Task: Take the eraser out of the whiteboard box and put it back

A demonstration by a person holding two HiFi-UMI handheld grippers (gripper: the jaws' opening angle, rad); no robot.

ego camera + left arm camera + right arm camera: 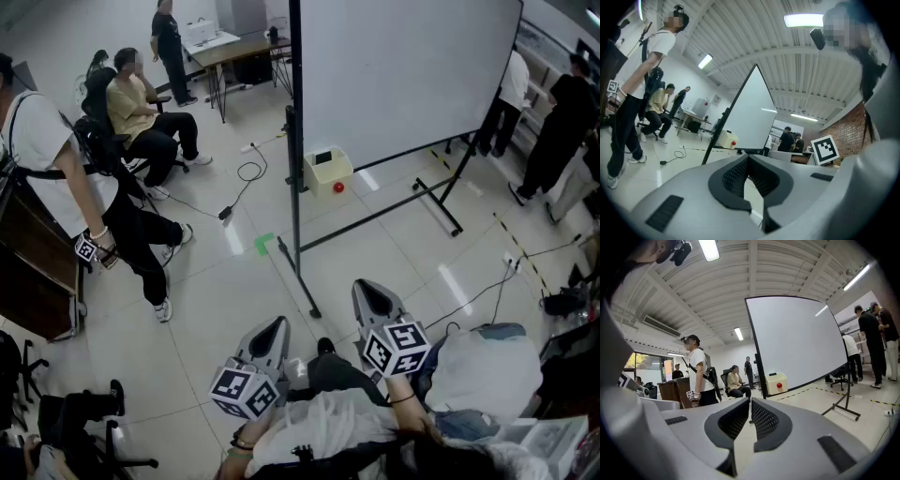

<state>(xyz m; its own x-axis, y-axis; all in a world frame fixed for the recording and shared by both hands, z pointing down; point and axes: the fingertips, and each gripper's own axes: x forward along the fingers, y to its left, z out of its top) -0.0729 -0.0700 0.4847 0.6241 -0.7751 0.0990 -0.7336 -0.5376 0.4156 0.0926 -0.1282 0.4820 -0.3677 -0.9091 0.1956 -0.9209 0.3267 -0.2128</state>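
Grey left hand-held gripper (pixel 277 326) beside right hand-held gripper (pixel 367 292) (both near-level)

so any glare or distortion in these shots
Head view: bright glare streaks on the glossy floor; left gripper view: fisheye bend, dark corners, ceiling lamp blown out; right gripper view: whiteboard edges bow, and a light streak reflects on it.

Whiteboard (pixel 403 75): smooth, faintly glossy white panel in a black metal frame (pixel 294 141). Floor (pixel 234 291): glossy pale tiles. Whiteboard box (pixel 328 172): cream plastic. Left gripper (pixel 277 324) and right gripper (pixel 367 287): matt grey plastic shells; pads (pixel 736 176) black, finely ribbed.
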